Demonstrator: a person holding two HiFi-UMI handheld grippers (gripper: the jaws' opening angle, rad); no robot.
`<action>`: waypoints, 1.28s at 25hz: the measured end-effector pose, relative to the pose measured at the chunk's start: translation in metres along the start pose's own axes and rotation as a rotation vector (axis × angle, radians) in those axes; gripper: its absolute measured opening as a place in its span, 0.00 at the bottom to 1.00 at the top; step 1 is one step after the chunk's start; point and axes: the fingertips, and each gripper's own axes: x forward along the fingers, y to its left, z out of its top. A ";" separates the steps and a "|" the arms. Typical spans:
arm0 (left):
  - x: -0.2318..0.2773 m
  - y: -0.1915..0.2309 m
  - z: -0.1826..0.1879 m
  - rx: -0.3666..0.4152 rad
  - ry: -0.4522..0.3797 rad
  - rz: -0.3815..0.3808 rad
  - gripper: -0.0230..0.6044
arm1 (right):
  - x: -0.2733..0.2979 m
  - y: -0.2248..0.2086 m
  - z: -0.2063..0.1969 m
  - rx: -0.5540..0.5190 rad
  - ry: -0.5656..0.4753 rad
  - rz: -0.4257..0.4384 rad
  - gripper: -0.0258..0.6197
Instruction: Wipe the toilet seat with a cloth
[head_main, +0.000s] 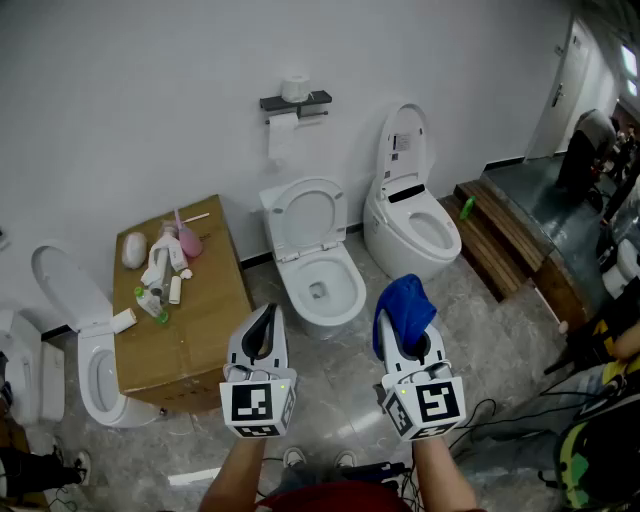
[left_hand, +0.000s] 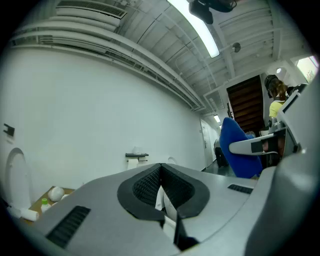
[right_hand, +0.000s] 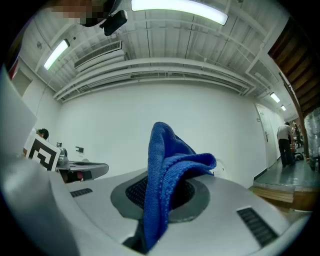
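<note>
The right gripper (head_main: 404, 335) is clamped on a blue cloth (head_main: 404, 308), whose folds stand up out of its closed jaws and droop over one side. The left gripper (head_main: 264, 332), level just to its left, has its jaws pressed together on nothing. Ahead of both, between their lines, stands the white toilet (head_main: 322, 288), lid (head_main: 305, 214) raised against the wall, well apart from the cloth. Ahead and left of the left gripper sits a cardboard box (head_main: 190, 340) bearing bottles. Ahead and right of the right gripper stands a second toilet (head_main: 412, 225).
</note>
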 end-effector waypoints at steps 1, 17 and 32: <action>0.000 -0.002 0.001 0.001 -0.002 0.000 0.06 | -0.002 -0.001 0.000 -0.002 -0.002 -0.001 0.13; 0.015 -0.048 0.005 0.021 -0.019 -0.002 0.06 | -0.013 -0.044 -0.006 -0.009 -0.015 0.019 0.13; 0.057 -0.078 -0.021 0.006 0.005 0.057 0.06 | 0.002 -0.105 -0.034 0.017 0.012 0.059 0.13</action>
